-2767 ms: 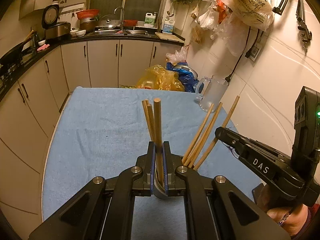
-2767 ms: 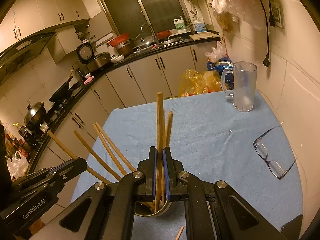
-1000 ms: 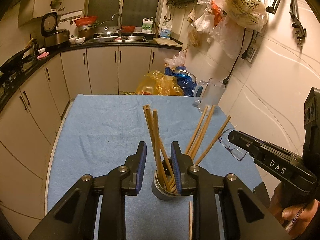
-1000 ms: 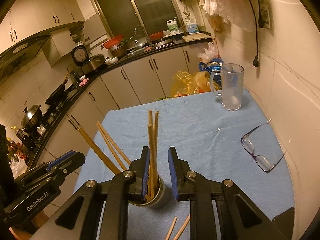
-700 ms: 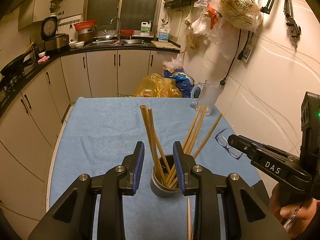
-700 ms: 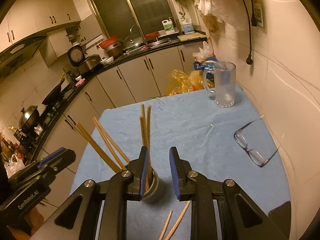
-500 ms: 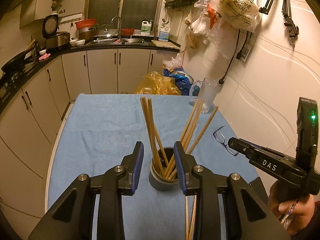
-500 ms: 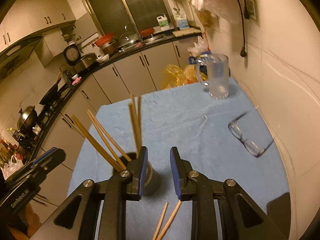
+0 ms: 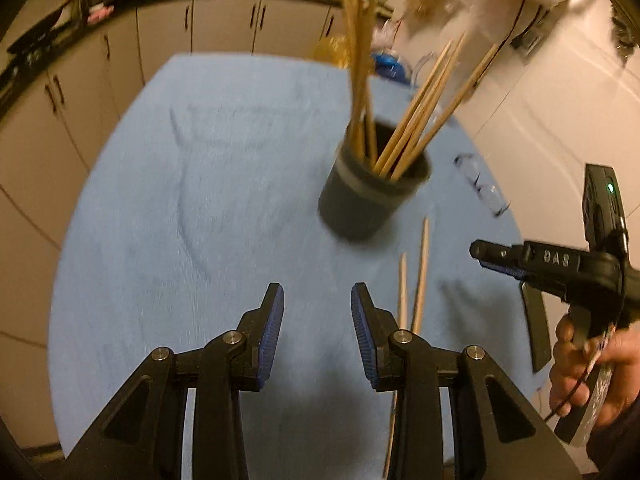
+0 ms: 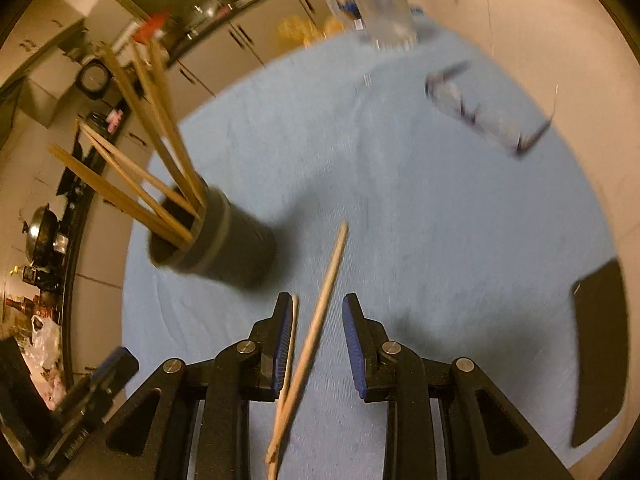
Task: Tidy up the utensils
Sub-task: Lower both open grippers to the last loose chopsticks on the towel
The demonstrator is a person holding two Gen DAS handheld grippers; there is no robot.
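A dark round cup (image 9: pixel 368 200) stands on the blue cloth and holds several wooden chopsticks (image 9: pixel 416 120). It also shows in the right wrist view (image 10: pixel 224 244). Two loose chopsticks (image 9: pixel 418 276) lie on the cloth in front of the cup; in the right wrist view they (image 10: pixel 320 312) run between my right jaws. My left gripper (image 9: pixel 317 312) is open and empty, above the cloth, short of the cup. My right gripper (image 10: pixel 316 316) is open, above the loose chopsticks; it also shows in the left wrist view (image 9: pixel 496 258).
A pair of glasses (image 10: pixel 480 116) lies on the blue cloth (image 9: pixel 200 200) at the right. A glass mug (image 10: pixel 384 12) stands at the far edge. A dark flat object (image 10: pixel 596 348) lies at the right front. Kitchen cabinets (image 9: pixel 224 28) stand beyond the table.
Both grippers let go of the chopsticks in the cup, opened and drew back and tilted down. The cup now stands farther ahead and the loose chopsticks have come into view.
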